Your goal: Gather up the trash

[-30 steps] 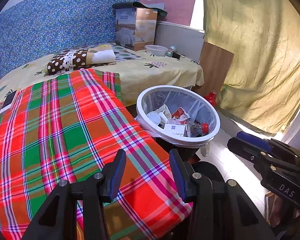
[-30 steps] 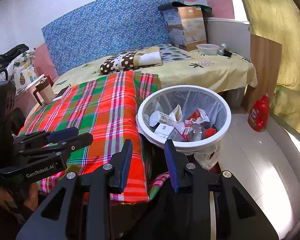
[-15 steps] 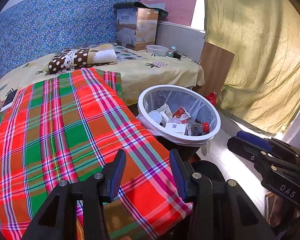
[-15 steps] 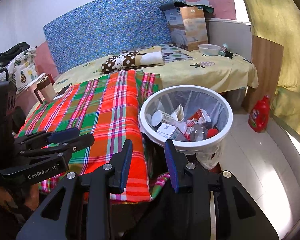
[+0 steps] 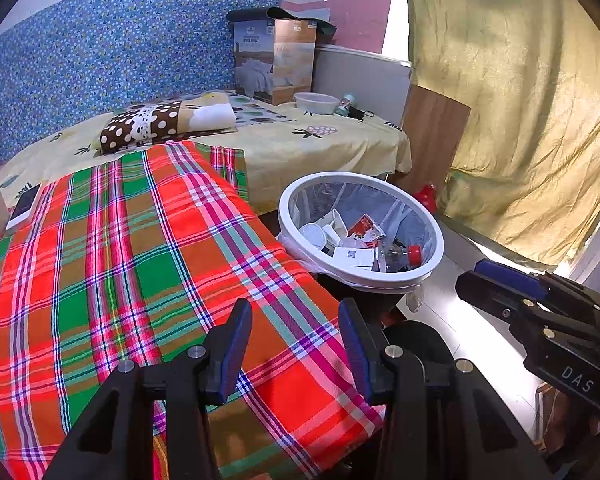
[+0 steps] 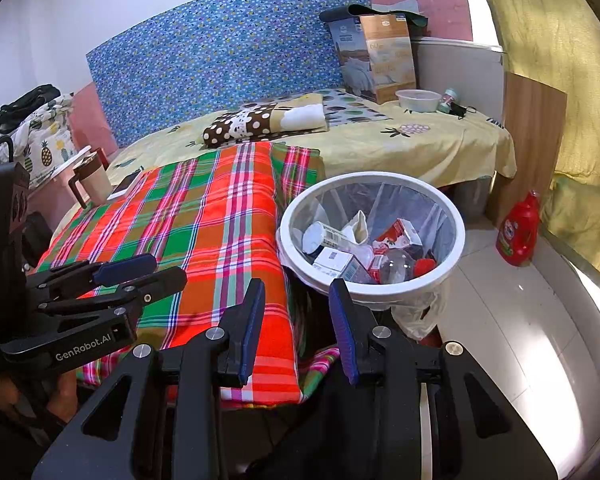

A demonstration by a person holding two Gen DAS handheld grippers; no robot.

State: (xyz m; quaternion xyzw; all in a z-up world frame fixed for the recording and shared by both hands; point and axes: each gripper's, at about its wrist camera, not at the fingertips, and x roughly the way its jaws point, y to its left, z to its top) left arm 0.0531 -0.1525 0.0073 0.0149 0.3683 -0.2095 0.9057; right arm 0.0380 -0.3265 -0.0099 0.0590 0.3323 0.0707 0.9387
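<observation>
"GenRobot.AI" on left hand-held gripper (image 6: 140, 276), "DAS" on right hand-held gripper (image 5: 496, 284)

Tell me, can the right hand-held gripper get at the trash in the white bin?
Probably yes. The right hand-held gripper is open and empty, the white bin sits just ahead with no lid, and the trash lies uncovered inside.

White trash bin (image 6: 456, 236) holding cartons and a bottle, plaid blanket (image 6: 204, 232) just left of it, red jug (image 6: 518, 230) right of it, empty parted right tool (image 6: 296, 304) in front.
</observation>
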